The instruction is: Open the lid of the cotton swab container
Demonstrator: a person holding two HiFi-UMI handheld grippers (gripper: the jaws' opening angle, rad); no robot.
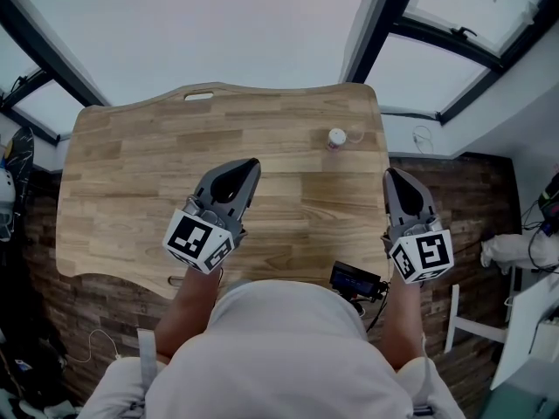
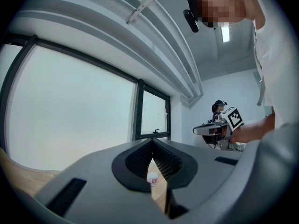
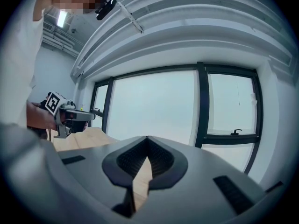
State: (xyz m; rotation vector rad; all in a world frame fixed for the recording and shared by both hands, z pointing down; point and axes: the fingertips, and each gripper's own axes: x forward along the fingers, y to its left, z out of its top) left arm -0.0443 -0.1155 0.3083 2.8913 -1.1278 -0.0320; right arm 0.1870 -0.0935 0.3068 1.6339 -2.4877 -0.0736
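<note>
The cotton swab container is a small white tub with a lid, standing upright at the far right of the wooden table. My left gripper hovers over the table's middle, shut and holding nothing, well short of the container. In the left gripper view the container shows small through the slit below the closed tips of the left gripper. My right gripper hangs at the table's right edge, nearer to me than the container, shut and holding nothing. In its own view the right gripper faces the windows.
A black device with cables is fixed at the table's near edge on the right. A handle cutout sits in the far edge. White furniture stands on the floor to the right. Large windows surround the table.
</note>
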